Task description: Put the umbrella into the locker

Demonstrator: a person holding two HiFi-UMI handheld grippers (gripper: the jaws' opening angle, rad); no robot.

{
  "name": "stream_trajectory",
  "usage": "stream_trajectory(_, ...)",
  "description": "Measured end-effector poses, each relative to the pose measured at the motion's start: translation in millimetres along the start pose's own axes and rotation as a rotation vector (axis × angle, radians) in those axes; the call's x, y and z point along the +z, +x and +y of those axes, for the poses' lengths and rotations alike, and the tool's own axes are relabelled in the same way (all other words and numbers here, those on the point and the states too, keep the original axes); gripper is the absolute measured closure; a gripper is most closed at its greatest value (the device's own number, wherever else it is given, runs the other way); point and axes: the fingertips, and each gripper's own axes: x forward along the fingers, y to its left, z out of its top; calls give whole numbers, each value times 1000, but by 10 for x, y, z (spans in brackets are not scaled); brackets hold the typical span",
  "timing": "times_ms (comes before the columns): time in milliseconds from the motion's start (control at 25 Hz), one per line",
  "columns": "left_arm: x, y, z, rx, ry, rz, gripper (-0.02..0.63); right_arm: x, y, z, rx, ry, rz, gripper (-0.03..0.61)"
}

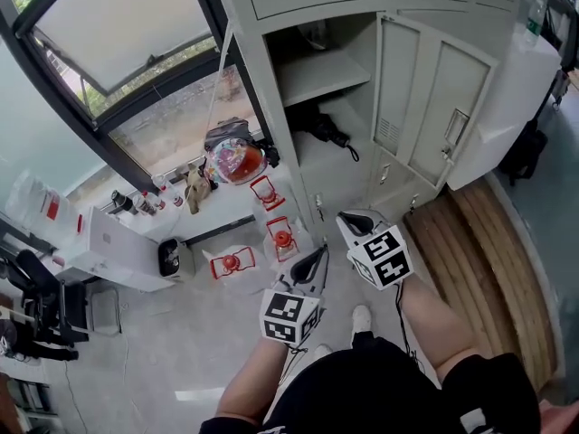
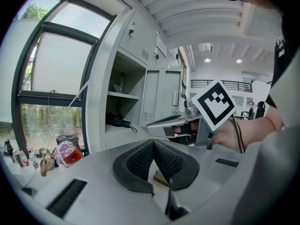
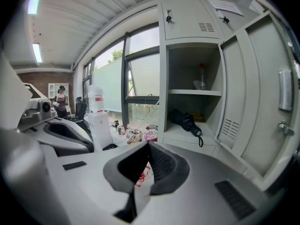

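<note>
A folded black umbrella [image 1: 324,129] lies on the lower shelf of the open grey locker [image 1: 271,80], its wrist strap hanging over the shelf's front edge. It also shows in the left gripper view as the umbrella [image 2: 117,121] and in the right gripper view as the umbrella [image 3: 187,122]. The locker door [image 1: 434,107] stands swung out to the right. My left gripper [image 1: 319,252] and right gripper [image 1: 346,218] hover side by side in front of the locker, well short of it. Both are shut with nothing between the pads, left gripper [image 2: 153,142], right gripper [image 3: 148,145].
Red wire stands [image 1: 271,215] sit on the floor to the left of the locker. A colourful bag [image 1: 233,159] and small bottles [image 1: 149,202] line the window sill. A white box [image 1: 122,247] stands at the left, wooden boards [image 1: 479,260] at the right.
</note>
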Motion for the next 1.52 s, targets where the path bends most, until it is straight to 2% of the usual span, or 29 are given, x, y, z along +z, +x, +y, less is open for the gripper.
stream_trajectory(640,-306,-736,-268,-60,-8,-15,598,-328,-649,768,-76,71,-6,525)
stream_trajectory(920,-351,-873,-339,-83,5,-20,598,-392,-812,934,-97,75,-18,525)
stream_trajectory(1520,-185,-925,-348,-94,31,-54,598,-275,-920,1067,-91,57,-44,525)
